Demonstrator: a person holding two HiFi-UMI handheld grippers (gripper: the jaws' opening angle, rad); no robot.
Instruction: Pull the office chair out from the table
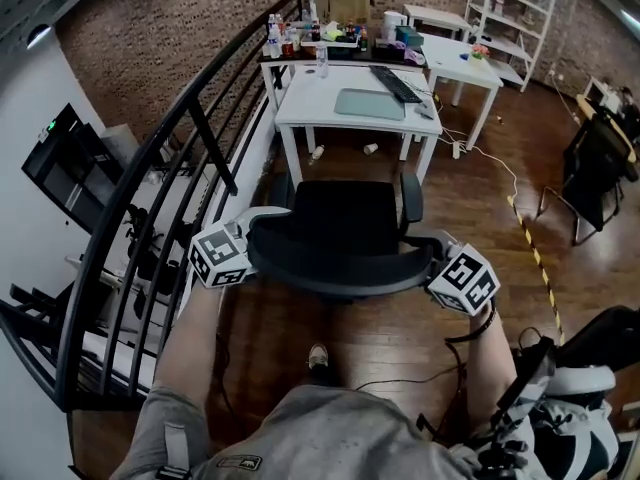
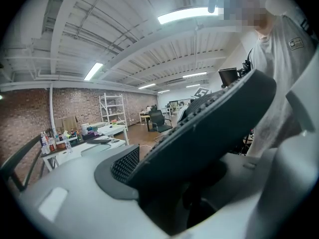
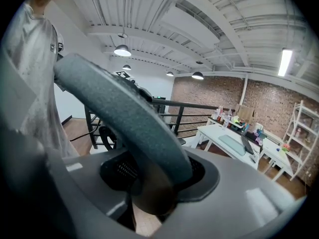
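The black office chair (image 1: 345,213) stands on the wood floor, its seat out from under the white table (image 1: 310,103). Its curved backrest (image 1: 335,258) faces me. My left gripper (image 1: 262,230) is shut on the left end of the backrest's top rim, and my right gripper (image 1: 425,253) is shut on the right end. In the left gripper view the dark backrest edge (image 2: 209,123) runs between the grey jaws of the left gripper (image 2: 169,193). In the right gripper view the padded rim (image 3: 119,108) sits in the right gripper (image 3: 154,183) the same way.
A black metal railing (image 1: 150,198) runs along the left. Yellow-black floor tape (image 1: 535,253) and another black chair (image 1: 600,158) lie to the right. A keyboard (image 1: 397,83) and bottles sit on the table. Cables cross the floor by my shoe (image 1: 318,356).
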